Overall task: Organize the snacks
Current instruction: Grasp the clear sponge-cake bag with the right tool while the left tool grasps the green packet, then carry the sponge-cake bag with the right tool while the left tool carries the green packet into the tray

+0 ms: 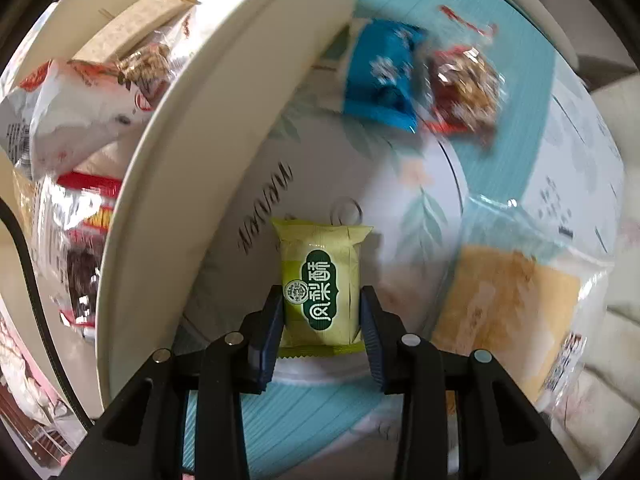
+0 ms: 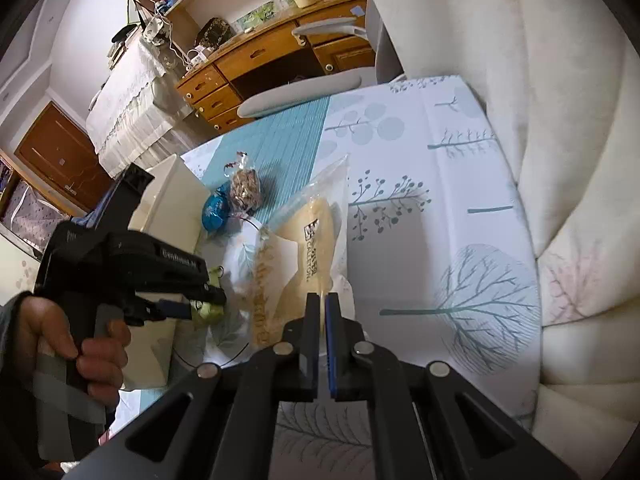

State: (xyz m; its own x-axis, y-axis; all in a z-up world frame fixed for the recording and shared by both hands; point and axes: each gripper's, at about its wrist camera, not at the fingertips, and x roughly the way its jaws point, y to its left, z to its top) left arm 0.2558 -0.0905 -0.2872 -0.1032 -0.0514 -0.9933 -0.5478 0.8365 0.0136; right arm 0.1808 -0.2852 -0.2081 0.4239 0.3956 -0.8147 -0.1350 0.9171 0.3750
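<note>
The left gripper (image 1: 322, 312) pinches a green snack packet (image 1: 320, 284) beside the white storage box (image 1: 192, 168) (already holding snacks). The right gripper (image 2: 323, 320) has its jaws pressed together on the clear bread bag (image 2: 304, 248), over the patterned cloth (image 2: 440, 220).

Bright daytime light, but some parts are fuzzy.
In the left wrist view things toward 1 and 4 o'clock smear. Both views bend round, with dark corners.
</note>
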